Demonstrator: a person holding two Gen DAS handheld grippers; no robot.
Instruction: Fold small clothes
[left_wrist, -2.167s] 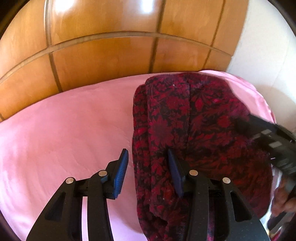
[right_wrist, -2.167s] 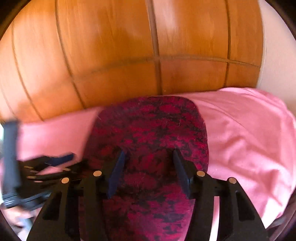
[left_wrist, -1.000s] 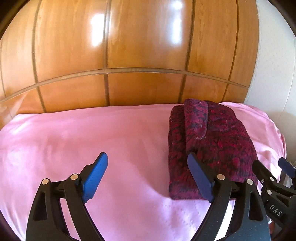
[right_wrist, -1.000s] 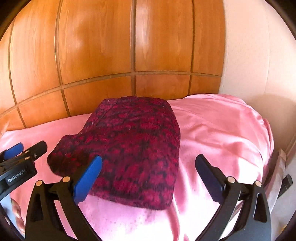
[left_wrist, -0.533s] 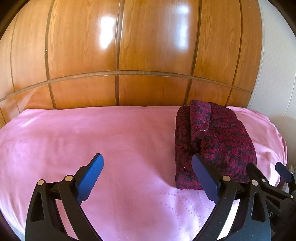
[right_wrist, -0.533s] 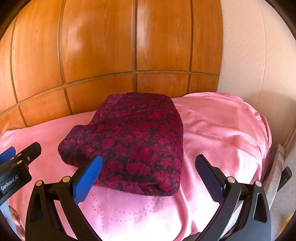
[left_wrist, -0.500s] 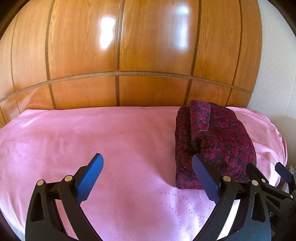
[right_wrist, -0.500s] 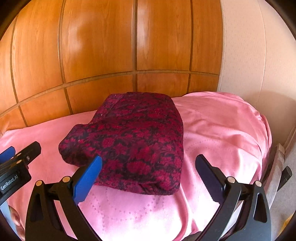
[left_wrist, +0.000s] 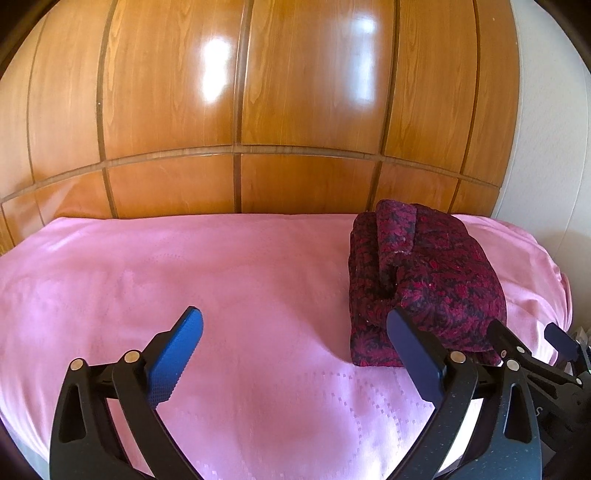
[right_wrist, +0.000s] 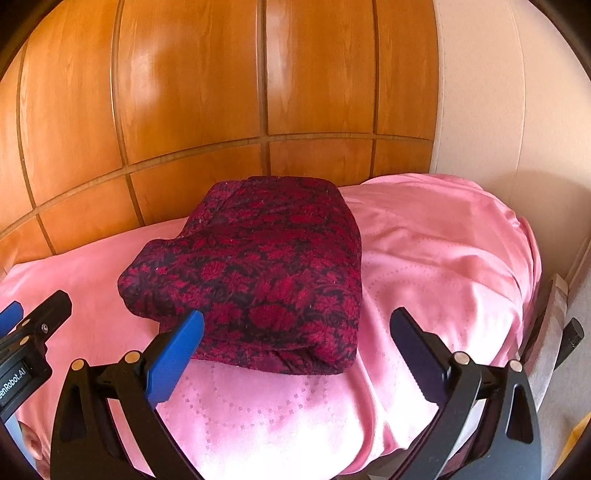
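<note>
A folded dark red floral garment (left_wrist: 424, 280) lies as a thick bundle on the pink bedsheet (left_wrist: 184, 266), close to the wooden panels. My left gripper (left_wrist: 293, 314) hovers over bare sheet to the garment's left; its jaws are opening and hold nothing. In the right wrist view the garment (right_wrist: 266, 266) sits just beyond my right gripper (right_wrist: 297, 314), which is open and empty. The right gripper (left_wrist: 522, 326) also shows at the lower right edge of the left wrist view. The left gripper (right_wrist: 37, 301) shows at the left edge of the right wrist view.
Glossy wooden panels (left_wrist: 236, 110) rise behind the bed. A pale wall (right_wrist: 498, 110) stands to the right. The sheet (right_wrist: 443, 240) drops off at the bed's right edge, with a grey surface (right_wrist: 554, 314) below. Part of a hand (right_wrist: 29, 439) shows at the bottom left.
Both grippers have drawn back from the garment, which they hovered close over with narrower jaws. Both sets of jaws have spread wide. The garment stays folded on the sheet.
</note>
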